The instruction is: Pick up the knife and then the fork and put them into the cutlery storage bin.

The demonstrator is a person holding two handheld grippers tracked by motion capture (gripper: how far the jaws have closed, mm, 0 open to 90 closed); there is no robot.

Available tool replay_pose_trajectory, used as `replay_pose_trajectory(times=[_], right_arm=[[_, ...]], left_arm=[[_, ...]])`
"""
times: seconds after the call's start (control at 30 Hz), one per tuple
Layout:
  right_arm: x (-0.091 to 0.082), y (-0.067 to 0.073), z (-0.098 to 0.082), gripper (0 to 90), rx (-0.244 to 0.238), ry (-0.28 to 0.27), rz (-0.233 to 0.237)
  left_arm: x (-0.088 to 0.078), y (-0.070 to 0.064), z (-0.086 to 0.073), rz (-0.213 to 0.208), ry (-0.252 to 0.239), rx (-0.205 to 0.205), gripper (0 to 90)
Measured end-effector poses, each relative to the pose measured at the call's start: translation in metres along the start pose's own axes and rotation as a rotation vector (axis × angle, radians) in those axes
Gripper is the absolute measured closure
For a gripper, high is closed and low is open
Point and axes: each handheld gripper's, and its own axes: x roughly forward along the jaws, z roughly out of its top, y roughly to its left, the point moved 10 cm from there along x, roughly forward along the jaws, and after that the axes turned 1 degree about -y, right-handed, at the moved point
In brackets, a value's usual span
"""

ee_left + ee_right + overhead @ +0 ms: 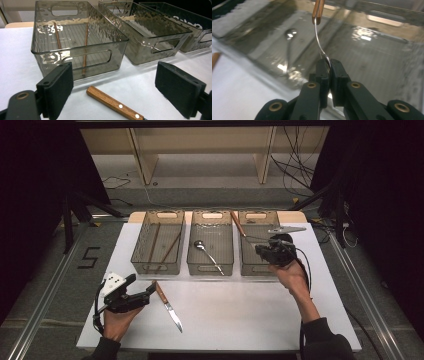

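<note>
My right gripper [260, 249] hovers over the rightmost of three smoky clear bins [250, 270]. It is shut on the thin metal end of a wooden-handled utensil [237, 224], whose handle slants up and away to the far left. In the right gripper view the pads [337, 72] pinch the bent metal neck of the utensil [320, 42]. My left gripper [141, 285] rests low at the table's front left, open, with a wooden-handled knife [167, 306] lying just to its right. The knife's handle [112, 103] lies on the table between the wide-apart jaws of the left gripper [118, 82], untouched.
The left bin [145, 242] holds chopsticks [85, 50]. A metal spoon [207, 252] lies in the middle bin [192, 265]. The bins stand in a row across the back of the white table [250, 320]. Cables trail from both grippers.
</note>
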Motion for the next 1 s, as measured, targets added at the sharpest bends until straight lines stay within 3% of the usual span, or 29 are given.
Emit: replay_pose_trajectory(times=[0.17,0.4,0.63,1.0], right_arm=[[0.008,-0.026,0.002,86.4,0.041,0.024,-0.066],[0.027,-0.048,-0.005,86.4,0.076,0.088,-0.123],[0.037,-0.056,-0.010,86.3,0.089,0.128,-0.143],[0.053,-0.055,-0.017,86.2,0.076,0.186,-0.157]], left_arm=[[0.000,0.000,0.000,0.000,-0.001,-0.001,14.8],[0.000,0.000,0.000,-0.001,0.000,-0.002,14.8],[0.000,0.000,0.000,-0.001,-0.001,-0.003,14.8],[0.000,0.000,0.000,-0.002,-0.002,-0.004,14.8]])
